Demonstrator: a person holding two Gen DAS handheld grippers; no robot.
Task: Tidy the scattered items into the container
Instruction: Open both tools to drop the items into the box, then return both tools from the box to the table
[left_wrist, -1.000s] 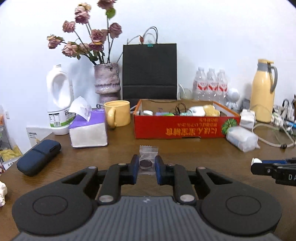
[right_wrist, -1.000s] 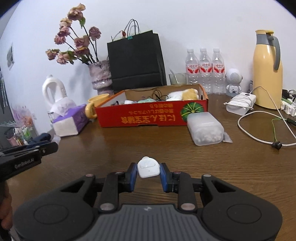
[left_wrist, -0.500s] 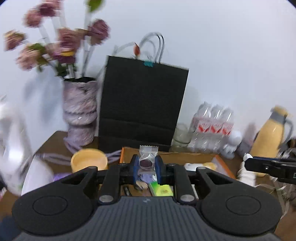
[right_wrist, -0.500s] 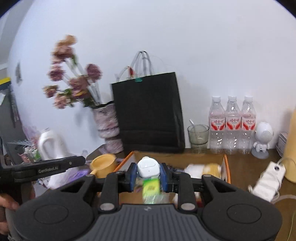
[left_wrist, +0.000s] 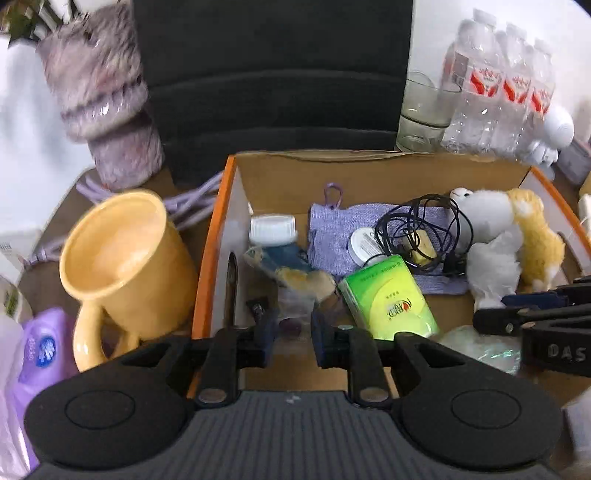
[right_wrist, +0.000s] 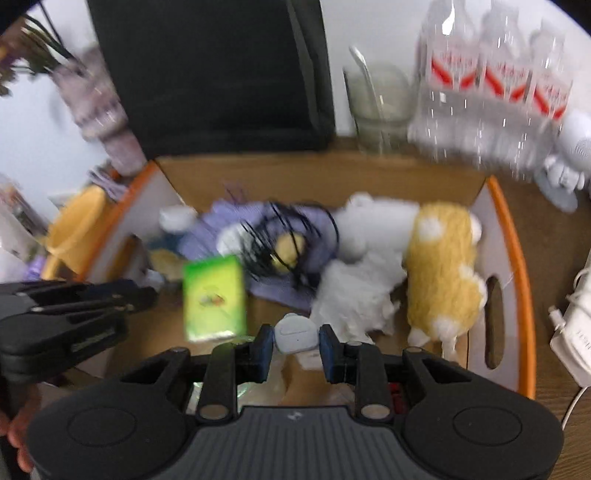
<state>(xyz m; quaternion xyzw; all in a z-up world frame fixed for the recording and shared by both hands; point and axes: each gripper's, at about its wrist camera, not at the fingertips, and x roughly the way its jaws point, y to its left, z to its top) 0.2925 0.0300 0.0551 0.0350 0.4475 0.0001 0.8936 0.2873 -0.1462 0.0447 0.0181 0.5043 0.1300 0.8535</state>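
While left jaws open around a sachet (left_wrist: 290, 326), right jaws grip a white case (right_wrist: 296, 336) over the cluttered box (left_wrist: 376, 168).

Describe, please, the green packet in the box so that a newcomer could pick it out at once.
Find the orange-rimmed cardboard box in front of the black paper bag. Near the middle of its floor, beside the purple knitted cloth, lies the green packet. It is the only bright green, flat rectangular thing there.
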